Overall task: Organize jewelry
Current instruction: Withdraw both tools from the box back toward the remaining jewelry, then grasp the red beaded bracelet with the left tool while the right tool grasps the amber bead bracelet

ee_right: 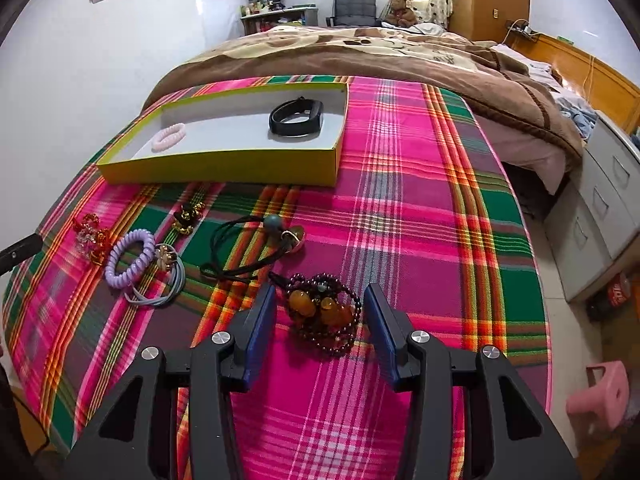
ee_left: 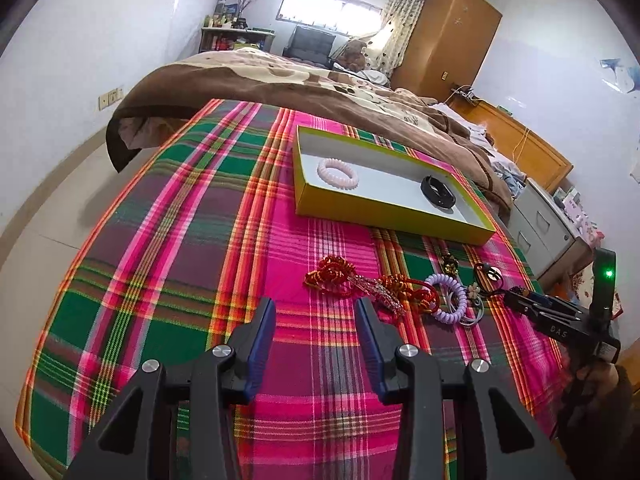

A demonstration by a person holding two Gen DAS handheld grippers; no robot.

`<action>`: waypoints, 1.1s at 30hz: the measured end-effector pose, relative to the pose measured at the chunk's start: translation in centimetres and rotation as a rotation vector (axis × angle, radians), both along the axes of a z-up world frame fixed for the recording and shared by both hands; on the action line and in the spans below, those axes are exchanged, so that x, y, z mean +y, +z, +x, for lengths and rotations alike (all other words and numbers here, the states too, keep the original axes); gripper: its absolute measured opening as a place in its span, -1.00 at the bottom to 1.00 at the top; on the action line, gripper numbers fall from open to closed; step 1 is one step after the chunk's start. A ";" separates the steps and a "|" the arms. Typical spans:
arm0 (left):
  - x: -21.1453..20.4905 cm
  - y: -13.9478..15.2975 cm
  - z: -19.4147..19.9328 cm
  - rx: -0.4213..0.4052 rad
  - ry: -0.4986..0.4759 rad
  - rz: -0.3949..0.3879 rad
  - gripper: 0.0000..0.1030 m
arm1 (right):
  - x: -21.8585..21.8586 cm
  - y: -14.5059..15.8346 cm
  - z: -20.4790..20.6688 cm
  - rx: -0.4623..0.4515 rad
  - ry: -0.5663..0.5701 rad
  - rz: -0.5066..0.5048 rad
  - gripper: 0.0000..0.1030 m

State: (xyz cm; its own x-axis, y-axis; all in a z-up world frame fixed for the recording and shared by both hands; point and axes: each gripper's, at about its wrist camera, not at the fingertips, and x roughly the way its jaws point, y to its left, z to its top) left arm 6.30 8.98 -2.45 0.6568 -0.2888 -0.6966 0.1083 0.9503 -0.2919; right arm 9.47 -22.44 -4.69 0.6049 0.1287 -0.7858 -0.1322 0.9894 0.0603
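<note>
The right gripper [ee_right: 320, 312] hangs just over a dark purple beaded bracelet with amber stones [ee_right: 324, 314] lying on the pink and green plaid cloth [ee_right: 400, 200] that covers the bed. Its jaws stand wide on either side of the beads and press on nothing, with the bracelet between them. The left gripper [ee_left: 316, 320] has its jaws wide and empty, pointed at a red beaded ornament [ee_left: 332, 272] near a lilac coiled hair tie [ee_left: 448, 296].

The shallow yellow cardboard box [ee_right: 224, 168] sits further back on the cloth, already holding a pale pink beaded bracelet [ee_right: 170, 136] and a black wristband [ee_right: 296, 118].

The risks lie in the pick-up. The bracelet is a loose heap of loops, so the jaws may pinch only one strand and leave the rest dangling or slipping out on the way to the box. The soft cloth could also bunch between the pads. The black cord necklace with a grey bead [ee_right: 248, 244] lies just beside and might snag.
</note>
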 end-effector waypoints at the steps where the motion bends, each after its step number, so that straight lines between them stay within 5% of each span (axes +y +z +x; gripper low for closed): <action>1: 0.0 -0.1 0.0 0.001 -0.003 -0.002 -0.21 | 0.0 0.0 -0.1 0.000 -0.005 -0.001 -0.10; 10: -0.4 -1.0 1.1 0.025 -0.032 -0.011 -0.21 | 0.1 0.4 -0.5 -0.021 -0.028 -0.027 -0.57; 24: -3.4 -2.1 4.4 0.063 -0.084 0.160 -0.21 | 0.0 1.8 -2.0 -0.077 -0.059 0.050 -0.61; 33: -2.9 -2.2 5.9 0.061 -0.036 0.176 -0.21 | 0.4 1.7 -2.1 -0.077 -0.051 0.063 -0.61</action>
State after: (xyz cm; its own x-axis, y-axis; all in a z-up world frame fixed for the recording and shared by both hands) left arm 12.23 6.10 -4.63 0.6033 -0.1812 -0.7767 0.1300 0.9832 -0.1285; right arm 7.35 -22.00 -2.96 0.6703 0.1442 -0.7280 -0.0888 0.9895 0.1142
